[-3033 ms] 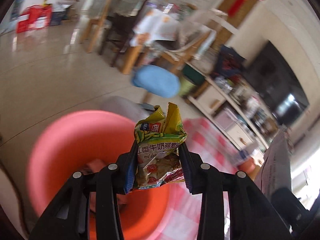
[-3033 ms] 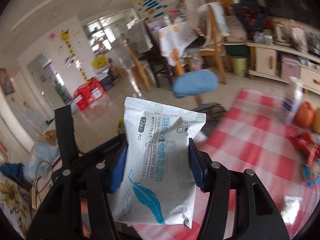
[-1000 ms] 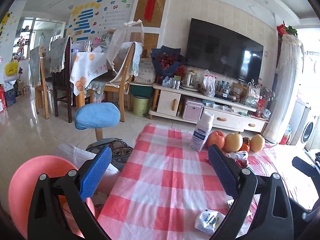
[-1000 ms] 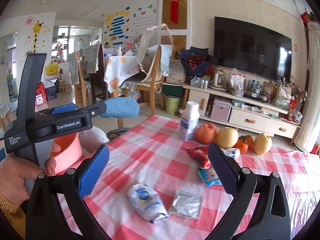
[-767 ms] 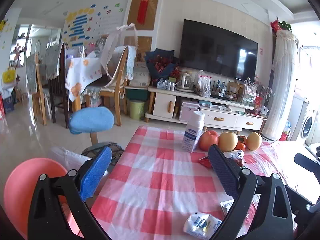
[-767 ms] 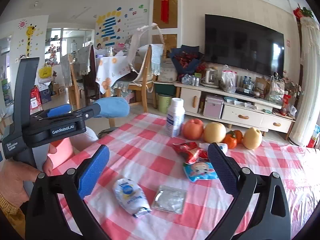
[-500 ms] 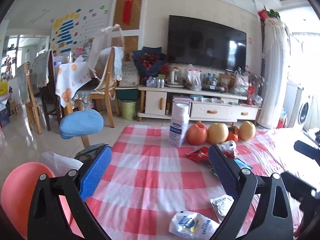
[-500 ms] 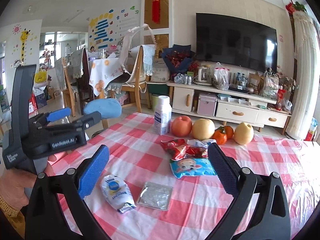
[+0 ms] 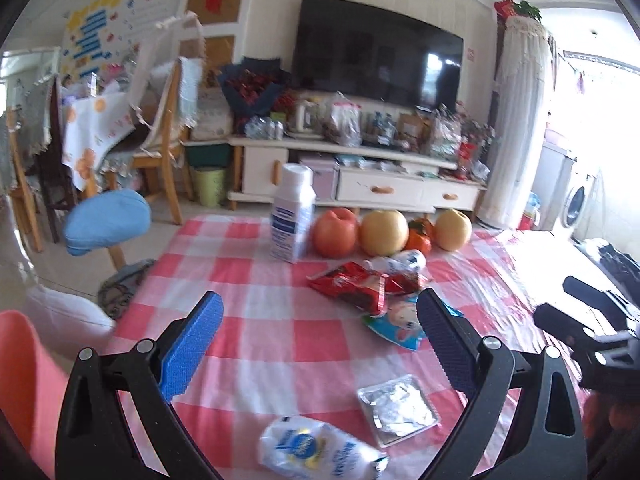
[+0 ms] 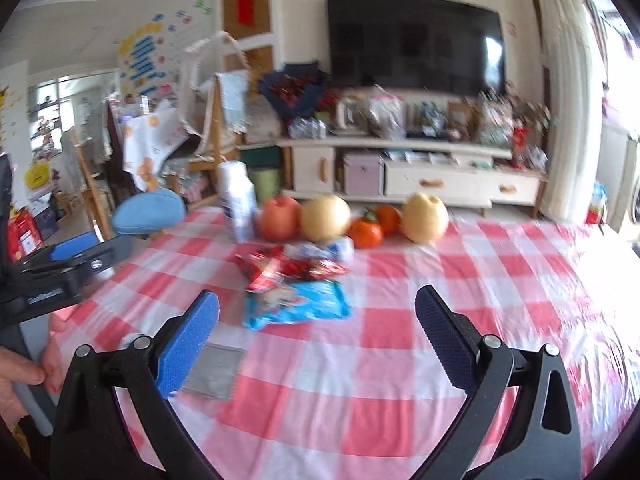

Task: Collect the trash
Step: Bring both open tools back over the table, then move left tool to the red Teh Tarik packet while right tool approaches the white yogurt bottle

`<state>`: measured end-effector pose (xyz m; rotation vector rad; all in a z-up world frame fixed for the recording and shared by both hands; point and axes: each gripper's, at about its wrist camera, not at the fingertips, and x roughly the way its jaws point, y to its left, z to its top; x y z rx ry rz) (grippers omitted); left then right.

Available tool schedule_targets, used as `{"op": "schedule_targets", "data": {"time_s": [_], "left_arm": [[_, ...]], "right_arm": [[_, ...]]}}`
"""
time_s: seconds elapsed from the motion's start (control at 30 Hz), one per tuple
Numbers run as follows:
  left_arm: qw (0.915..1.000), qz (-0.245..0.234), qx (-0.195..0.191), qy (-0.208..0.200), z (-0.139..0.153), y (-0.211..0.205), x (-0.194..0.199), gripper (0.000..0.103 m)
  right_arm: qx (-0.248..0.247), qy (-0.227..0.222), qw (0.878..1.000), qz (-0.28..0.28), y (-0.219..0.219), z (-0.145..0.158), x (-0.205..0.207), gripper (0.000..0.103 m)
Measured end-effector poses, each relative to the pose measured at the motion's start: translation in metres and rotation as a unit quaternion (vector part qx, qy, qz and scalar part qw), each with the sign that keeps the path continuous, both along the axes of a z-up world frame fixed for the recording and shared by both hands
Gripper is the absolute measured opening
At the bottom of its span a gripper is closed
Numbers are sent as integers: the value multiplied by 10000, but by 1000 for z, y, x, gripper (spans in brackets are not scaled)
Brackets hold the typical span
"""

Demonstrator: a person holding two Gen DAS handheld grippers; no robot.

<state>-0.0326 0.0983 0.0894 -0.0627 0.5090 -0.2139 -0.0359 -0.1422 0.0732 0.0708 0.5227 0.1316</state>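
Left wrist view: trash lies on the checked bench [image 9: 256, 320], a white pouch with a blue-yellow logo [image 9: 320, 450] nearest, a silver foil packet [image 9: 396, 408] beside it, then a blue cartoon wrapper [image 9: 396, 326] and a crumpled red wrapper [image 9: 352, 288]. Only this view shows the pink bin [image 9: 24, 376] at the left edge; its contents are hidden. The left gripper [image 9: 320, 340] is spread wide, empty. Right wrist view: the right gripper [image 10: 318, 334], likewise apart and empty, hovers over the blue wrapper and foil packet; a hand [image 10: 24, 368] holds the other tool.
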Motion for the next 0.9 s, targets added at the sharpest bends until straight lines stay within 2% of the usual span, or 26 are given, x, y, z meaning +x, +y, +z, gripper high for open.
{"op": "schedule_targets", "data": {"time_s": [0.17, 0.3, 0.4, 0.53, 0.7, 0.9], "left_arm": [[9985, -382, 15, 383, -11, -23, 28, 96], [9948, -720, 496, 526, -20, -50, 53, 96], [9868, -1107, 817, 849, -29, -68, 75, 96], [9744, -1518, 1209, 1138, -42, -88, 104, 96], [9688, -1617, 1073, 1540, -52, -91, 143, 96], [9612, -1662, 1161, 1869, -69, -97, 172, 96]], "right_arm": [[493, 422, 9975, -282, -31, -13, 29, 99], [805, 792, 9928, -398, -46, -25, 54, 99], [866, 883, 9915, -409, -53, -31, 72, 99], [1265, 1026, 9863, -275, -63, -37, 91, 99], [1225, 1143, 9858, -58, -61, -44, 113, 99], [1333, 1229, 9831, 253, -55, -49, 136, 99]]}}
